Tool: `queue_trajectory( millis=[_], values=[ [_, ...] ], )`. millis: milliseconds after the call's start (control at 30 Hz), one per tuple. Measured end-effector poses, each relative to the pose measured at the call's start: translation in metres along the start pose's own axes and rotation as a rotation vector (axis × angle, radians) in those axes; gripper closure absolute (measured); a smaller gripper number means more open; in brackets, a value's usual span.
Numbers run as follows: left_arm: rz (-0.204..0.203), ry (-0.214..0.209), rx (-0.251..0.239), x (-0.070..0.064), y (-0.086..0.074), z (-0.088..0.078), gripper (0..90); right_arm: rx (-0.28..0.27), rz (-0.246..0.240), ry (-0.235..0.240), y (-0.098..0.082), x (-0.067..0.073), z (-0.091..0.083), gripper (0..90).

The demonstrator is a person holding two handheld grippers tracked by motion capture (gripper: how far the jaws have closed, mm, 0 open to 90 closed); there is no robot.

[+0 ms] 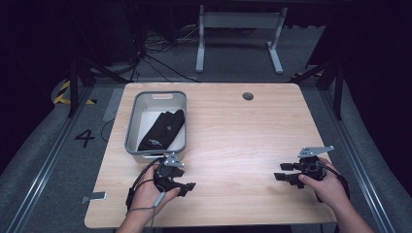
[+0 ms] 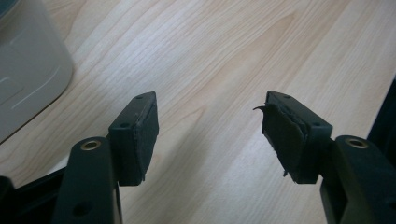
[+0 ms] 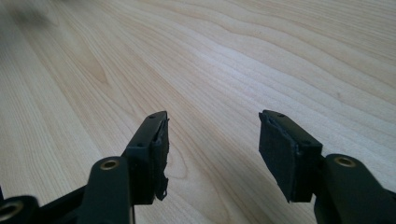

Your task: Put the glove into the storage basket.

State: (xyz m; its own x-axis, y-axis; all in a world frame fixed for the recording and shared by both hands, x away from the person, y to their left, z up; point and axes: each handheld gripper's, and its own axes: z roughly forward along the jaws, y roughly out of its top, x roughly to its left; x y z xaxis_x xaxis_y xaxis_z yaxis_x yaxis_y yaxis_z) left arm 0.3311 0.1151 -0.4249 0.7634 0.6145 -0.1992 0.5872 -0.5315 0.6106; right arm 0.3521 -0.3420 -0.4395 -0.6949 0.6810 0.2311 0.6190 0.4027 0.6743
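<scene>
The black garment (image 1: pixel 163 130) lay in the grey bin (image 1: pixel 131 127) near the tabletop's left edge, long axis slanting away. Left gripper (image 1: pixel 187 186) sat nearest, just before the bin, released, empty; right gripper (image 1: pixel 284 172) also released, well apart.

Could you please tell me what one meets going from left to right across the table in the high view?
Grey bin holding a black cloth → left claw → round hole in the tabletop → right claw.
</scene>
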Motion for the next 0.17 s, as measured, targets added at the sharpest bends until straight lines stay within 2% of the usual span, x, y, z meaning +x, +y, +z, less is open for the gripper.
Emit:
queue_trajectory(
  millis=[167],
  values=[
    [0.008,0.034,0.013,0.0020,-0.0022,0.0018,33.9,0.001,-0.011,-0.003,-0.0010,-0.0017,0.0025,42.1]
  ],
)
